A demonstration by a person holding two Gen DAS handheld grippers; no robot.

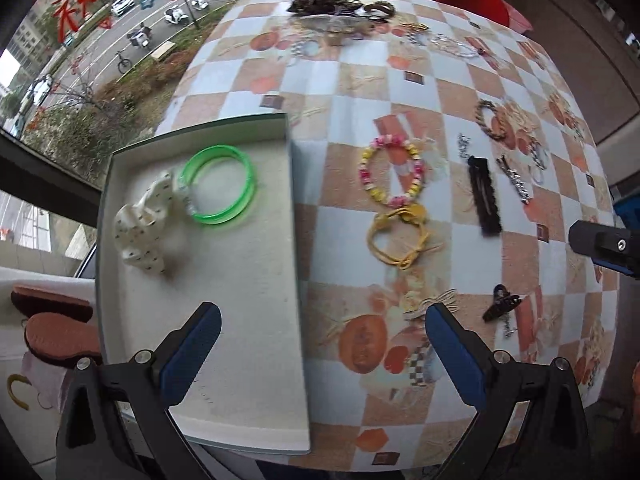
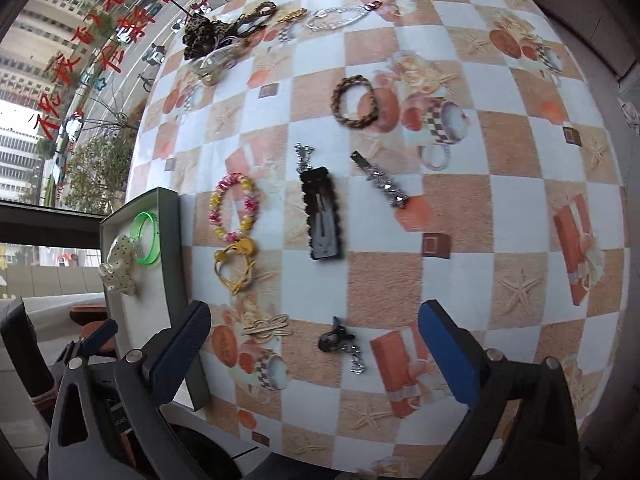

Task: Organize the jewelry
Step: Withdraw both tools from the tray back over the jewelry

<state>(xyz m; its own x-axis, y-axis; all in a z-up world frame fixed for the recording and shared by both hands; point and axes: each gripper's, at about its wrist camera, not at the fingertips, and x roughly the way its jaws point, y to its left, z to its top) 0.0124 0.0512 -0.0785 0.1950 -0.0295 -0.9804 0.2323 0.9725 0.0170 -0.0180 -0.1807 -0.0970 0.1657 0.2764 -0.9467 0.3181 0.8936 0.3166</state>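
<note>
Both grippers hang open and empty over the bench (image 2: 520,152): the left gripper (image 1: 322,354) above the tray (image 1: 240,320) (holding green bangles (image 1: 219,189) and a dotted scrunchie (image 1: 144,220)), the right gripper (image 2: 314,352) above a black clip (image 2: 336,338).

Two hand-held grippers, the left gripper (image 1: 322,354) and the right gripper (image 2: 314,354), share one build: black angular plastic arms fastened with round silver screws. Ribbed blue pads (image 1: 191,354) line the inner faces of the jaws on both.
</note>
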